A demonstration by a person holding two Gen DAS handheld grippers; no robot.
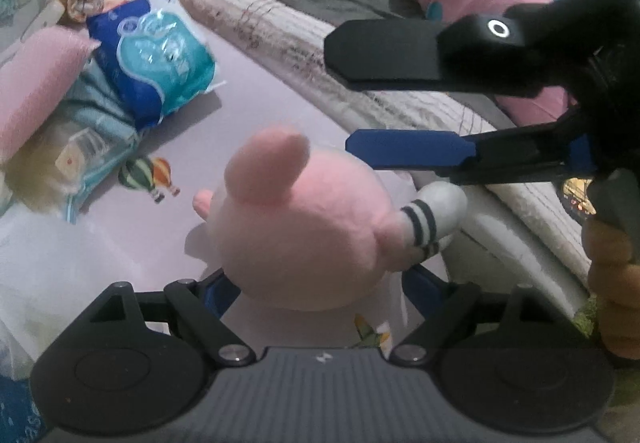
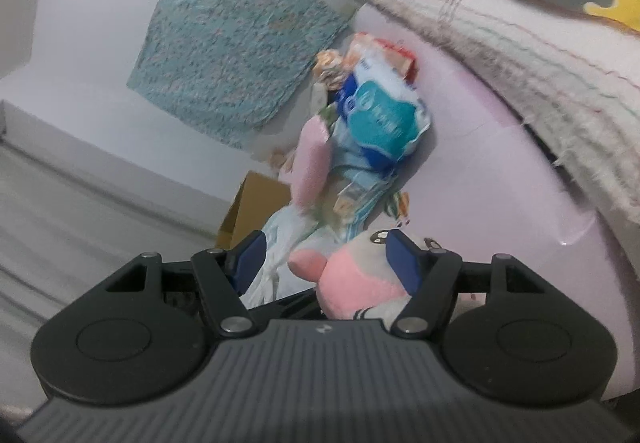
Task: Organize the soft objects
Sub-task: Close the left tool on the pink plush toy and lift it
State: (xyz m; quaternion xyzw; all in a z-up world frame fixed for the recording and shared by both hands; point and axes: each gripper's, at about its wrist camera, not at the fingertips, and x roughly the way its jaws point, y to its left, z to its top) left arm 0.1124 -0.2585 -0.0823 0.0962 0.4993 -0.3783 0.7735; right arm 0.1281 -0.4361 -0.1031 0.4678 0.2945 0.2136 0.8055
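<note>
Round pink plush pig toy with striped sock foot [image 1: 304,219] lies on lilac bed sheet [image 1: 256,83], between wide-spread fingers of left gripper [image 1: 320,283], ungripped. Right gripper [image 1: 380,99] fingers parted, empty. Blue-teal plastic pack [image 1: 160,55] and pink cushion [image 1: 36,83] heaped at bed edge; sorting judged barely begun.

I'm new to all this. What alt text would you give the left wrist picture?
A pink plush toy sits on a lilac sheet between the left claw's open fingers. The right claw reaches in from the right, open, above the toy's striped white foot; a blue tissue pack lies beyond.
</note>
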